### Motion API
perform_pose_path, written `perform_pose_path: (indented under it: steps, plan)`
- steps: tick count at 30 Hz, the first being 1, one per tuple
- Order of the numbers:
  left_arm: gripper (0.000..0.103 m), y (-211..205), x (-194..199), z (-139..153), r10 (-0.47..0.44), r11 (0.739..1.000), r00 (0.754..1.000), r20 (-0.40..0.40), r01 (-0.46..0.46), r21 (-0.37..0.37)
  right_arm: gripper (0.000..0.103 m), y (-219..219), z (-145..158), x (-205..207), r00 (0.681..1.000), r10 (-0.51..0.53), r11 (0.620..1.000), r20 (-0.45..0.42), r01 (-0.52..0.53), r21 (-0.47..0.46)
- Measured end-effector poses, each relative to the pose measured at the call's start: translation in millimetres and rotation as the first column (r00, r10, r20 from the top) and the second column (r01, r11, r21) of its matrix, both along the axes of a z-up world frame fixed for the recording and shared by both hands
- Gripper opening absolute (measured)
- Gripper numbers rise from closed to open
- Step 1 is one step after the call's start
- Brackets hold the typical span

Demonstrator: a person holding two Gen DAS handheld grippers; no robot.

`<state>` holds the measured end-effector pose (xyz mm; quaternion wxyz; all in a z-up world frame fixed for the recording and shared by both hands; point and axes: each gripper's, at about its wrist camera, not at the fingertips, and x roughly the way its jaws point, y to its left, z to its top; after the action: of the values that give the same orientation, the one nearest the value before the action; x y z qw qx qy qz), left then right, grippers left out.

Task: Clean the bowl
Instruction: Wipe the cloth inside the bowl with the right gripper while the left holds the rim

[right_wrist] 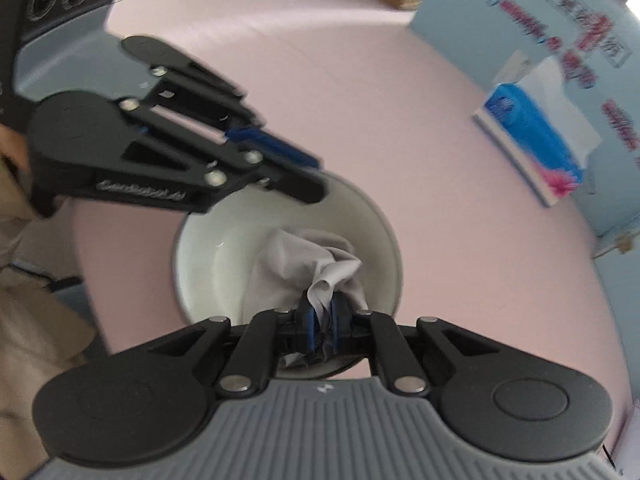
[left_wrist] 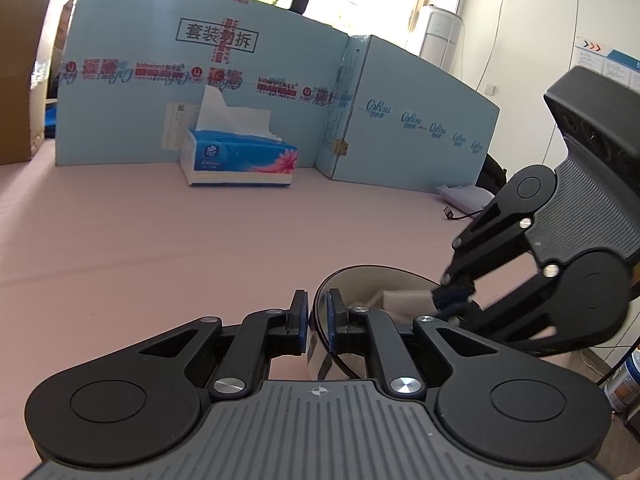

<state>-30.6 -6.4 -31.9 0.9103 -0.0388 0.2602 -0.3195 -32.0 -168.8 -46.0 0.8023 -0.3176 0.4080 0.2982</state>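
Note:
A bowl (right_wrist: 208, 248), white inside with a dark outer wall (left_wrist: 340, 356), sits on the pink table. My left gripper (left_wrist: 317, 322) is shut on the bowl's rim, one finger inside and one outside; it also shows in the right wrist view (right_wrist: 304, 176) at the bowl's far left rim. My right gripper (right_wrist: 322, 322) is shut on a crumpled white tissue (right_wrist: 308, 264) that is pressed into the bowl. In the left wrist view the right gripper (left_wrist: 452, 292) reaches down into the bowl from the right.
A blue tissue box (left_wrist: 240, 160) with a sheet sticking up stands at the back of the pink table (left_wrist: 160, 248); it also shows in the right wrist view (right_wrist: 532, 148). A light blue cardboard wall (left_wrist: 280, 80) stands behind it. A brown carton (left_wrist: 20, 80) stands at the far left.

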Motion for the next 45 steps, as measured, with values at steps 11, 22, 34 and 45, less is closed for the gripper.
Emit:
perform_pose_path:
  steps: [11, 22, 34, 45]
  plan:
    - [0.014, -0.2, -0.2, 0.9, 0.002, 1.000, 1.000, -0.001, -0.002, 0.004, 0.033, -23.7, 15.5, -7.0, 0.995, -0.102, 0.964, -0.004, 0.100, 0.247]
    - [0.014, -1.8, -0.8, 0.7, 0.001, 1.000, 1.000, -0.004, -0.001, 0.002, 0.009, -13.7, -0.4, 11.0, 0.989, -0.150, 0.953, 0.010, 0.142, 0.269]
    - [0.015, 0.4, 0.8, -1.4, 0.001, 1.000, 1.000, -0.004, -0.001, -0.002, 0.011, -11.0, 2.1, 28.4, 0.992, -0.056, 0.963, -0.110, 0.083, 0.258]
    - [0.018, -0.6, 2.4, -4.2, 0.005, 1.000, 1.000, -0.016, -0.005, -0.005, 0.010, -2.4, 7.9, 25.4, 0.971, 0.063, 0.971, -0.231, -0.006, 0.240]
